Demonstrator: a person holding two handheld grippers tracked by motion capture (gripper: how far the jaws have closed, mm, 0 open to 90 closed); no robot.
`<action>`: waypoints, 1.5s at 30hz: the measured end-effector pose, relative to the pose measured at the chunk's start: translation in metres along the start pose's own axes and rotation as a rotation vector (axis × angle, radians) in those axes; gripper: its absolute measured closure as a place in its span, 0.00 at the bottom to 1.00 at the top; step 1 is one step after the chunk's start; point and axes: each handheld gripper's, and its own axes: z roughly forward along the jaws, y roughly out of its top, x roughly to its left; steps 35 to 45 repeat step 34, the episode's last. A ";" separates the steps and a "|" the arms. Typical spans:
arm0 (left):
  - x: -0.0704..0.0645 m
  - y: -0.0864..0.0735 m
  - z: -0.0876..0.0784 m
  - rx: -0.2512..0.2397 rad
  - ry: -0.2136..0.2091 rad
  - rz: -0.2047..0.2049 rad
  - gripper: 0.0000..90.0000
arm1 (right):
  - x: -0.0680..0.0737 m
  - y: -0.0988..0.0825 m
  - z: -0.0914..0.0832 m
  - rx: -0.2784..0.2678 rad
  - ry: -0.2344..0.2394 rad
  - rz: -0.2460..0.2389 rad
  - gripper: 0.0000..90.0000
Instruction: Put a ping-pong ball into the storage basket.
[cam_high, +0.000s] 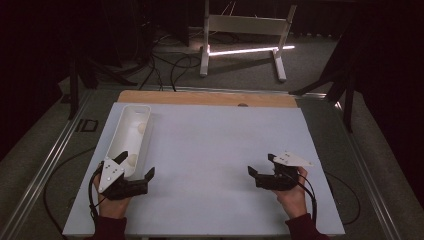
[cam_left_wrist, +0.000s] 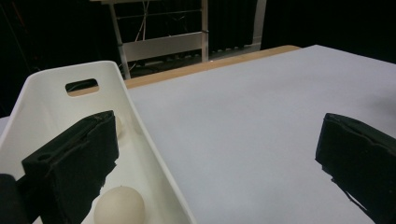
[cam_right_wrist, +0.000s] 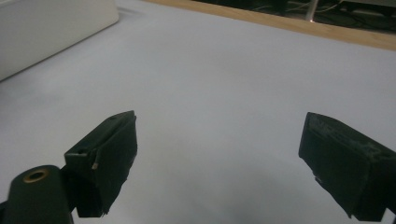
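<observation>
A long white plastic tray (cam_high: 131, 131) with rounded corners and a slot handle at its far end lies along the left part of the pale grey rectangular tabletop (cam_high: 210, 150), its length running from near the far left corner toward the person. Two pale round egg-like balls lie in it: one (cam_high: 142, 128) toward the far half, one (cam_high: 132, 160) at the near end.

The left gripper (cam_high: 135, 167) is held at the tray's near end with its jaws spread wide. In the left gripper view one jaw stands inside the tray, just beside the near ball (cam_left_wrist: 120, 207), while the other stands over bare tabletop outside the tray's right wall; that wall runs between the jaws. Nothing is clamped, and whether the inner jaw touches the ball cannot be told.

The right gripper (cam_high: 261, 166) sits low over the right half of the tabletop, well apart from the tray, its jaws wide open and empty, with plain surface between them in the right gripper view.

Between the two grippers the tabletop is bare across its whole middle, up to a light wooden strip (cam_high: 210, 98) along the far edge. The right gripper is nearer the near edge than the right edge. Beyond the table stands a white metal frame (cam_high: 242, 30) on the carpeted floor.
</observation>
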 end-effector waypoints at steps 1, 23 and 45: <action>0.000 0.000 0.001 0.003 0.000 0.002 0.00 | -0.001 -0.004 -0.003 -0.012 -0.003 0.007 0.12; 0.003 -0.004 0.002 0.038 -0.005 0.013 0.00 | -0.003 -0.032 -0.037 -0.204 -0.054 -0.034 0.10; 0.002 -0.005 0.001 0.050 -0.013 0.033 0.00 | -0.003 -0.031 -0.038 -0.244 -0.047 -0.042 0.10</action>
